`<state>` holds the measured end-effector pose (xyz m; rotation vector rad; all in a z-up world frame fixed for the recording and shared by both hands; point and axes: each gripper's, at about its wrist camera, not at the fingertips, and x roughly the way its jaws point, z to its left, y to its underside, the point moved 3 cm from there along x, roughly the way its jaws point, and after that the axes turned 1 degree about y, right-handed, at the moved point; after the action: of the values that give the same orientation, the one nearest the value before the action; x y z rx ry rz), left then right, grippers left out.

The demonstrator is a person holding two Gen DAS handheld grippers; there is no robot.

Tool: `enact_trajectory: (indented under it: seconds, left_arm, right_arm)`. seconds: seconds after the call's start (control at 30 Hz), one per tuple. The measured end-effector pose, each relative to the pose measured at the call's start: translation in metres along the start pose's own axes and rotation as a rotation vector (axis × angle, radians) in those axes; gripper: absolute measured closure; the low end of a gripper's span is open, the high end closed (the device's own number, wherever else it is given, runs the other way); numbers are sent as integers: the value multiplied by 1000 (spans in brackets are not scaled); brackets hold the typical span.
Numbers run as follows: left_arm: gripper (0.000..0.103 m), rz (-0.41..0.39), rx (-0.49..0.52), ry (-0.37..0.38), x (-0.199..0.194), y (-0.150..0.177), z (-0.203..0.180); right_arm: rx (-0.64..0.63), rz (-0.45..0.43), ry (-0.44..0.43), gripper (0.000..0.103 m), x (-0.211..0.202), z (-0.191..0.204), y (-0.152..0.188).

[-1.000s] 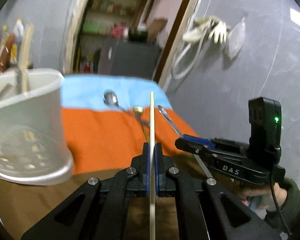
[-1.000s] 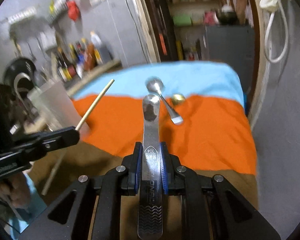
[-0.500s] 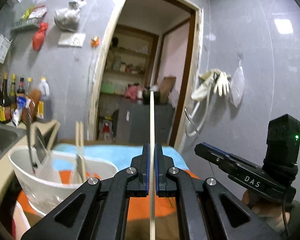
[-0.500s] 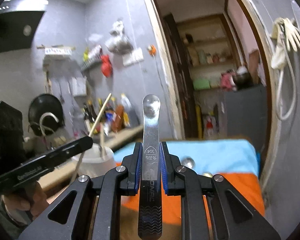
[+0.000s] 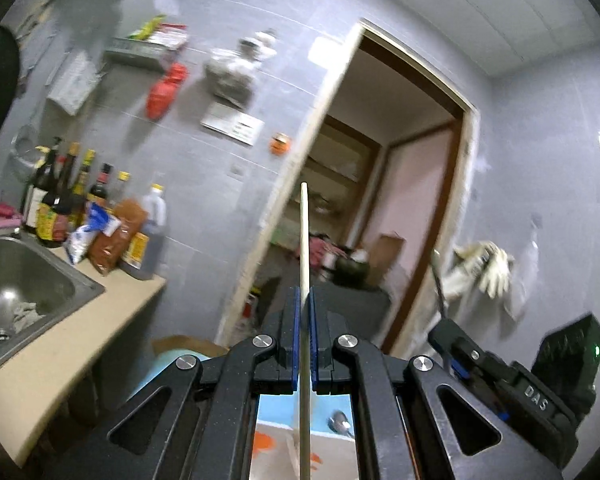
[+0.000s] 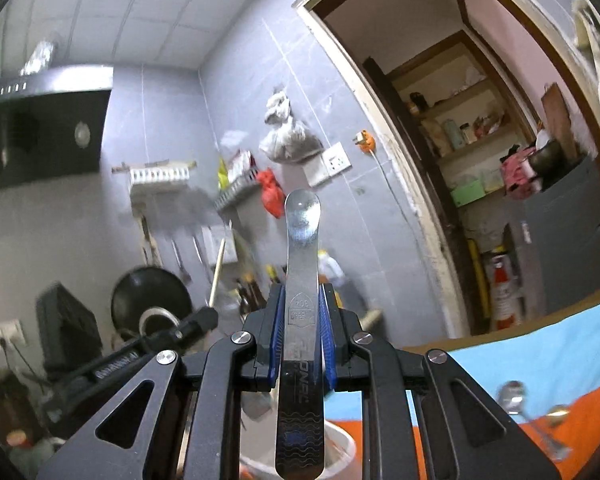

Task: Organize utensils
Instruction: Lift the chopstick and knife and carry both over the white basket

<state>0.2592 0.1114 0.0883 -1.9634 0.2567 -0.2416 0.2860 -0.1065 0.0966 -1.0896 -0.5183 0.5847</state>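
My left gripper point(image 5: 304, 294) is shut on a thin wooden chopstick point(image 5: 304, 240) that stands upright, tip toward the ceiling. My right gripper point(image 6: 300, 292) is shut on a flat steel utensil handle point(image 6: 301, 264), also pointing up. The right gripper shows at lower right of the left wrist view point(image 5: 500, 376); the left gripper with its chopstick point(image 6: 217, 272) shows at lower left of the right wrist view point(image 6: 148, 344). The white utensil holder point(image 6: 340, 446) sits below the right gripper. Two spoons point(image 6: 514, 396) lie on the orange and blue cloth point(image 6: 560, 364).
A steel sink point(image 5: 24, 280) and a beige counter with several sauce bottles point(image 5: 72, 200) lie to the left. A doorway point(image 5: 384, 216) with shelves is ahead. A black wok point(image 6: 152, 300) hangs on the wall.
Both grippers have tilted further upward with their utensils held. The views now show wall and ceiling; the holder and cloth have dropped to the bottom of the frames.
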Motion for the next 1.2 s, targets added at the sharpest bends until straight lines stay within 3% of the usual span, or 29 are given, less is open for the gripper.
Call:
enact_trajectory:
  seconds: [0.13,0.3,0.63,0.9,1.2]
  left_arm:
    - [101,-52,-51,-43,-1,-3,28]
    - [101,-110,-39,-107,-6,2,45]
    - [101,-208,10,-187,-17,21,50]
    - [101,-216,41,-205,-15,33,46]
    - [101,-179,72,-198,-10,44,42]
  right_arm:
    - [17,-35,12,88,12,-3,13]
    - [-7,-48,61,88,21,-6,28]
    - [-91,-34,113,88,29,-4,48]
    - [-161,-3,111,88,30,2,65]
    - [-146,11,119,88,28,-5,70]
